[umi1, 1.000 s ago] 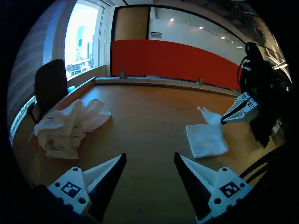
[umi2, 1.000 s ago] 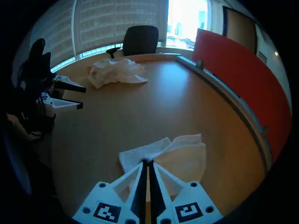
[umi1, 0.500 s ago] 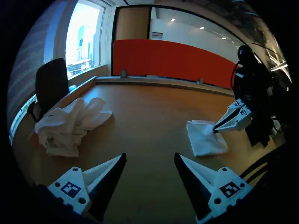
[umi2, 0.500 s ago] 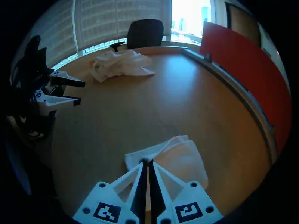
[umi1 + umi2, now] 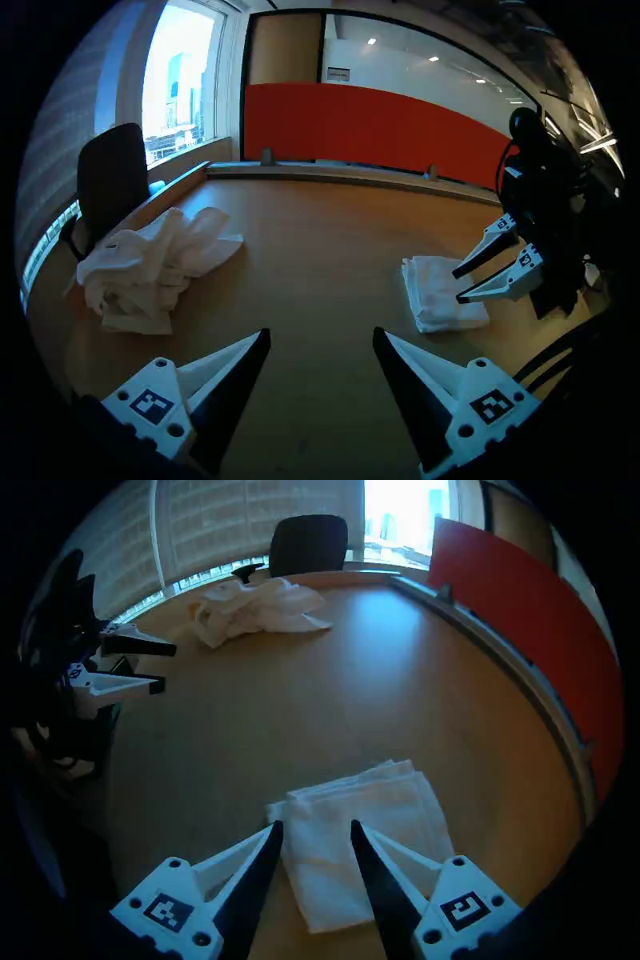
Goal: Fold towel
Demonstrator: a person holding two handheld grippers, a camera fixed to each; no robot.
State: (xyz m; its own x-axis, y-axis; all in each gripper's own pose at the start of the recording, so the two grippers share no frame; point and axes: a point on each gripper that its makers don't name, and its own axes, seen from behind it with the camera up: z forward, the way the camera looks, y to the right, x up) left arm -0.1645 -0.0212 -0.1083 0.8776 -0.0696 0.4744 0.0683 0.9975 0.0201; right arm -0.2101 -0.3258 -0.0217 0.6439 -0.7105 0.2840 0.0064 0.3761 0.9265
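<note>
The right gripper (image 5: 314,825) is spread over the folded towel (image 5: 364,840); its fingers hide the towel's near edge, contact unclear. The left gripper (image 5: 321,330) is spread above the table (image 5: 320,232).

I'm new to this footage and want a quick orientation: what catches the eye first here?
A neatly folded white towel lies flat on the wooden table, right in front of the open right gripper. Across the table, near the black chair, sits a crumpled heap of white cloth. A bright red partition runs along one side of the table.
</note>
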